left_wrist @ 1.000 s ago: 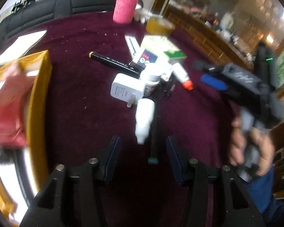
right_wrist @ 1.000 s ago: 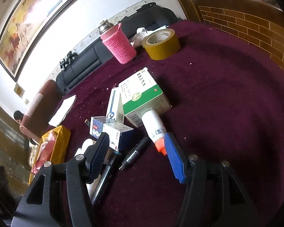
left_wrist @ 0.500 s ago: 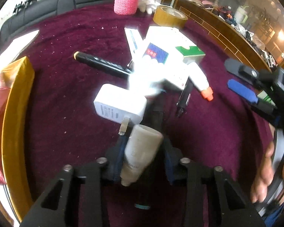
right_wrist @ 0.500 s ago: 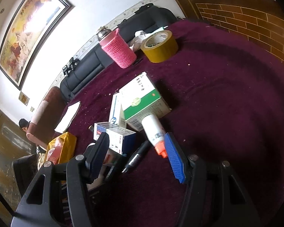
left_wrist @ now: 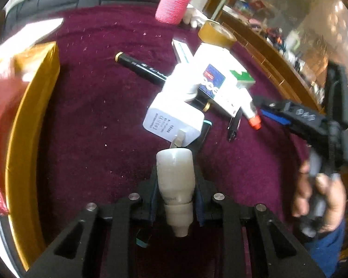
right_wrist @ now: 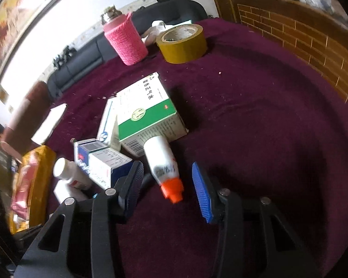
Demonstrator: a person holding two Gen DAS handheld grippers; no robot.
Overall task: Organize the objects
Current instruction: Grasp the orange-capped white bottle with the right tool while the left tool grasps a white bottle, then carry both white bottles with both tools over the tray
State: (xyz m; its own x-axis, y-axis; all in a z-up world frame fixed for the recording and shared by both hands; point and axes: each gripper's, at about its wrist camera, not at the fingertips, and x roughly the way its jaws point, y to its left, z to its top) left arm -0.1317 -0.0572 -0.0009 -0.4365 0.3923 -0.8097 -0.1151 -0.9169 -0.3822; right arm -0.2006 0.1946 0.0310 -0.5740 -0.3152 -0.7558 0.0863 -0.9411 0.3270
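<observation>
A small white squeeze bottle (left_wrist: 174, 169) sits between my left gripper's (left_wrist: 175, 185) pads, nozzle toward the camera. The jaws are closing and press on its sides. Just beyond it lie a white charger plug (left_wrist: 174, 120) and a black marker (left_wrist: 141, 67). In the right wrist view a white bottle with an orange cap (right_wrist: 161, 159) lies between my right gripper's (right_wrist: 165, 178) fingers. Those jaws are closing too, with gaps left on both sides of the cap. A hand holds the right gripper (left_wrist: 264, 108) at the pile's right side.
A green-and-white box (right_wrist: 148, 111), a blue-and-white box (right_wrist: 102, 159), a white pill bottle (right_wrist: 67, 171) and a black pen (left_wrist: 234, 125) crowd the pile on the burgundy cloth (right_wrist: 255, 120). Farther back stand a pink knitted flask (right_wrist: 125, 39) and a tape roll (right_wrist: 182, 42). A yellow snack bag (left_wrist: 23, 120) lies at the left.
My left gripper moved forward and down over the small white bottle and closed on it. My right gripper advanced around the orange-capped bottle and its fingers narrowed.
</observation>
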